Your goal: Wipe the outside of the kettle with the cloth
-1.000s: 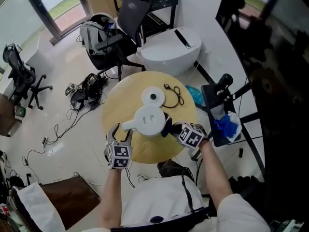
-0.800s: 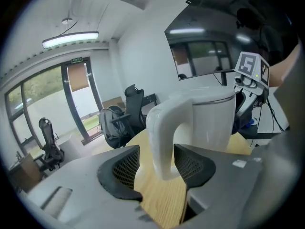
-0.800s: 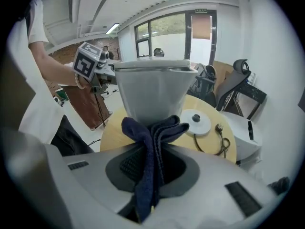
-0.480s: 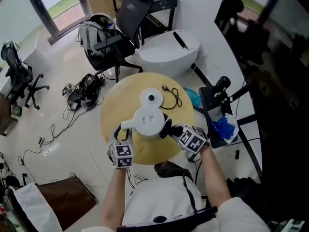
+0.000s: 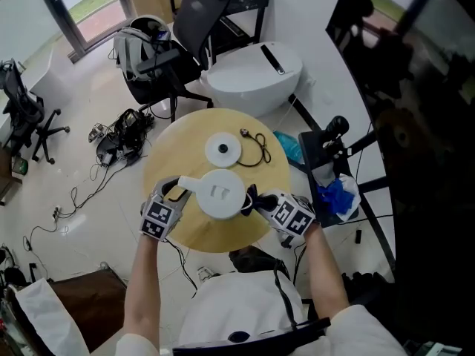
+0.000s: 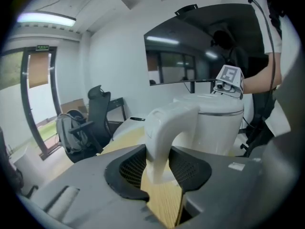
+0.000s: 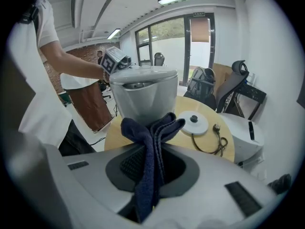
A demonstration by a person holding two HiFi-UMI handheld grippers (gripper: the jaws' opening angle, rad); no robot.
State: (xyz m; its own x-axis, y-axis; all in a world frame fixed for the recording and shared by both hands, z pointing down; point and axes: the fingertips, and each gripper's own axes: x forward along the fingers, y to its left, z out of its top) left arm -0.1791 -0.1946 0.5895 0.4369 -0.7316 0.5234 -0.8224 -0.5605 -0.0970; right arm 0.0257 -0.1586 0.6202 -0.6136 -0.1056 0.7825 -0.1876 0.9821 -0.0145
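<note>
**Mid-table: kettle (image 5: 221, 193) held, wipe just starting**

It stands on the round table (image 5: 174, 154), near side of its base (image 5: 223, 149). Jaws of left gripper (image 5: 172, 191) just closed on handle (image 6: 164, 128); right gripper (image 5: 256, 199) pinches cloth (image 7: 150, 142) against kettle's right side. Most of the shell is probably still to wipe.

Ahead of your left jaws, a little to their left, a black office chair (image 6: 97, 113) stands with a grey backpack (image 6: 71, 132) just left of it. Further left is a tall glass door (image 6: 38, 94), with a ceiling strip light (image 6: 45, 19) above. Up and right of those jaws, a dark glossy panel (image 6: 190, 56) hangs on the white wall (image 6: 114, 66). Under both pairs of jaws lies the round wooden table (image 5: 167, 165), which stands on a pale glossy floor (image 5: 82, 102). Left of your right jaws sits a brown board (image 7: 93, 104).
</note>
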